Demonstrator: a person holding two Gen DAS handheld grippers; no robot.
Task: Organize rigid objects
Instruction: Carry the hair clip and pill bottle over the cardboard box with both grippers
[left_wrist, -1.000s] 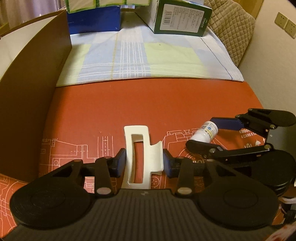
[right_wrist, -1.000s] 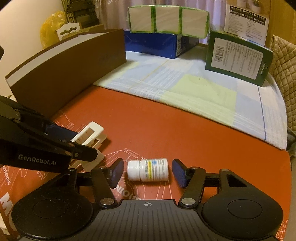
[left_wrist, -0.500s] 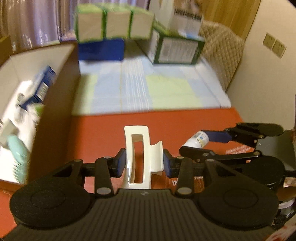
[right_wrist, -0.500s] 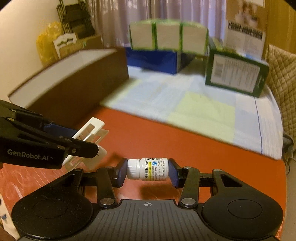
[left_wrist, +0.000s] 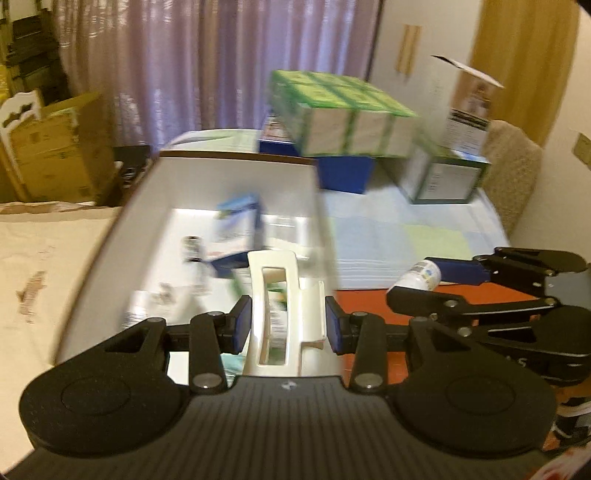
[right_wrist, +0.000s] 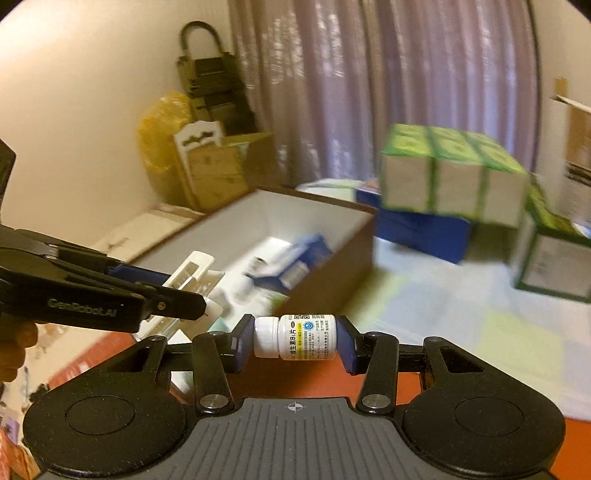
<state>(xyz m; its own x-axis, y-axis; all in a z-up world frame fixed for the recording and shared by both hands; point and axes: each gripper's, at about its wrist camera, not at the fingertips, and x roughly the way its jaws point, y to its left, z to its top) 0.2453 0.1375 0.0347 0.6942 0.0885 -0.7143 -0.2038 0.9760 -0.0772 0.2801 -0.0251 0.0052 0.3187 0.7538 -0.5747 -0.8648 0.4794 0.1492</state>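
Left gripper (left_wrist: 289, 325) squeezed tight on white clip (left_wrist: 282, 310), up over box (left_wrist: 236, 173). Right gripper (right_wrist: 295, 338) squeezed tight on bottle (right_wrist: 297, 336).

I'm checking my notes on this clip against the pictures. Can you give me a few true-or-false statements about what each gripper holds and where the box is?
1. The left gripper grips a white hair clip. True.
2. The right gripper is open. False: it is shut on a small white pill bottle.
3. The bottle stands upright. False: it lies sideways between the fingers, cap to the left.
4. The open box already holds items. True.
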